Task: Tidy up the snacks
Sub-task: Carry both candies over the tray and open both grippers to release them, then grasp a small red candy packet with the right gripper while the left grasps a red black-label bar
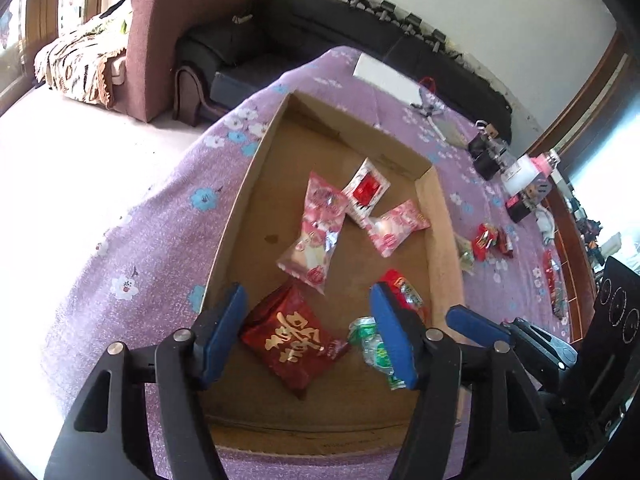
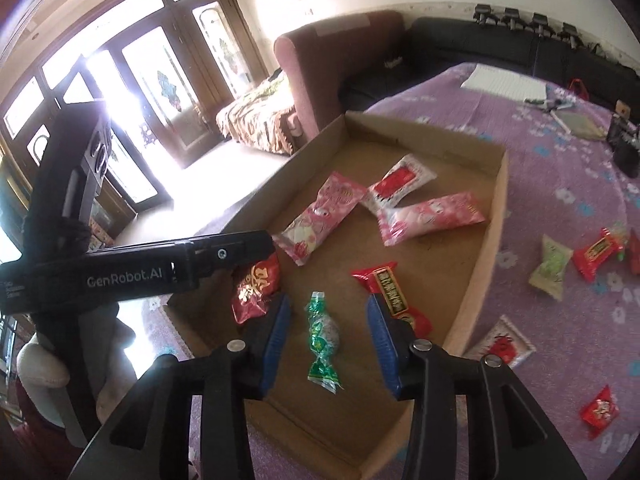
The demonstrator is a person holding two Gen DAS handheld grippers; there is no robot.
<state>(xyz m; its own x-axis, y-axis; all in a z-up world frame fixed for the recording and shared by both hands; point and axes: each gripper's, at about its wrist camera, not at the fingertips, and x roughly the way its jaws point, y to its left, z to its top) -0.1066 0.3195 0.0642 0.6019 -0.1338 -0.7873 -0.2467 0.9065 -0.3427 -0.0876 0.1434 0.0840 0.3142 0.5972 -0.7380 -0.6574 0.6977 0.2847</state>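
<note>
A shallow cardboard box [image 1: 240, 200] [image 2: 492, 220] lies on a purple flowered cloth. Inside it are two pink packets [image 1: 316, 224] [image 2: 320, 216], a red-and-white sachet [image 1: 364, 192], a red bar [image 2: 392, 292], a green twist candy [image 2: 322, 340] and a red packet with gold characters [image 1: 292, 340]. My left gripper [image 1: 308, 334] hangs open over the red gold-lettered packet, pads clear of it. My right gripper [image 2: 329, 340] is open around the green candy, which rests on the box floor untouched. Each gripper also shows in the other's view.
Loose snacks lie on the cloth [image 2: 560, 184] right of the box: red candies [image 2: 598, 254] [image 2: 600, 410], a pale green one [image 2: 550, 266], a red-and-white sachet [image 2: 500, 344]. A white pad [image 2: 504, 82], a bottle [image 1: 524, 170] and small items sit farther back. Sofas stand behind.
</note>
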